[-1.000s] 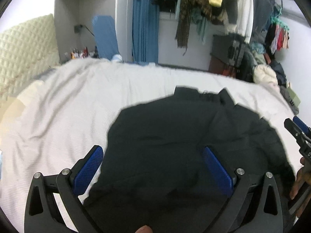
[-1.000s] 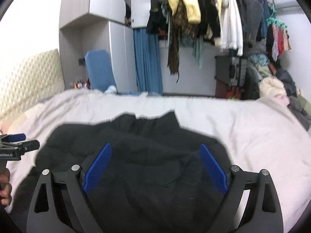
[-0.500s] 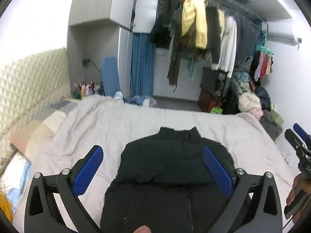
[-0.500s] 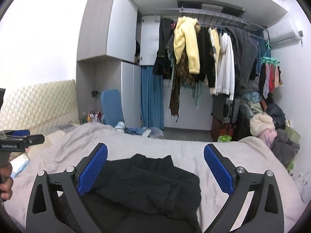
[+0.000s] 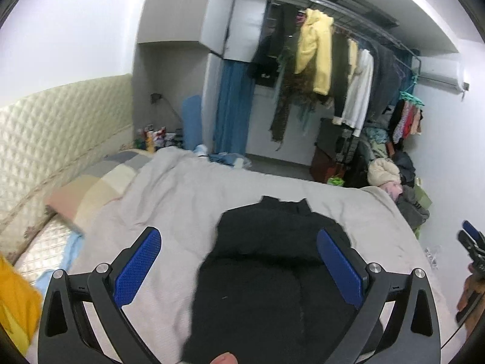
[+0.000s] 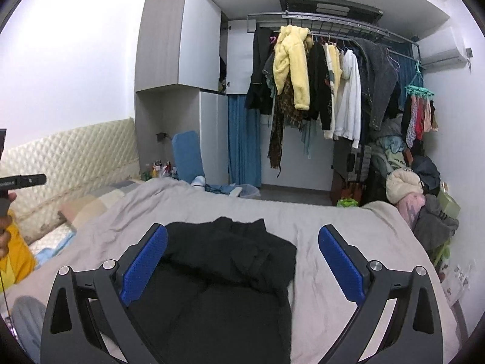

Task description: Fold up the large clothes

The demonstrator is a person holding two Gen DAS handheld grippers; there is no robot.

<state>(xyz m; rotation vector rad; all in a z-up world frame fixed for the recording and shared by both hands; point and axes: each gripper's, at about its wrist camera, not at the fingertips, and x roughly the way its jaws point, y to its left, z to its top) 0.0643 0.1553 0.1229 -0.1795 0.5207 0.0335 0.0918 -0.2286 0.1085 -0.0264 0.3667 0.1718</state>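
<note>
A large black garment [image 5: 272, 261] lies on the bed, its far part folded over the near part. It also shows in the right wrist view [image 6: 224, 273]. My left gripper [image 5: 239, 261] is open and empty, held well above the garment. My right gripper [image 6: 242, 261] is open and empty, also raised above it. The right gripper's tip shows at the right edge of the left wrist view [image 5: 471, 242]. The left gripper shows at the left edge of the right wrist view [image 6: 22, 179].
The bed has a light grey cover [image 5: 169, 200] and a quilted cream headboard [image 6: 66, 157] at the left. A rack of hanging clothes [image 6: 327, 91] stands at the far wall. A pile of clothes [image 6: 424, 206] sits right of the bed. Something yellow [image 5: 15, 303] shows at the left.
Both grippers have lifted up and back from just above the garment. The view now takes in the whole room. The garment lies folded and still on the bed.
</note>
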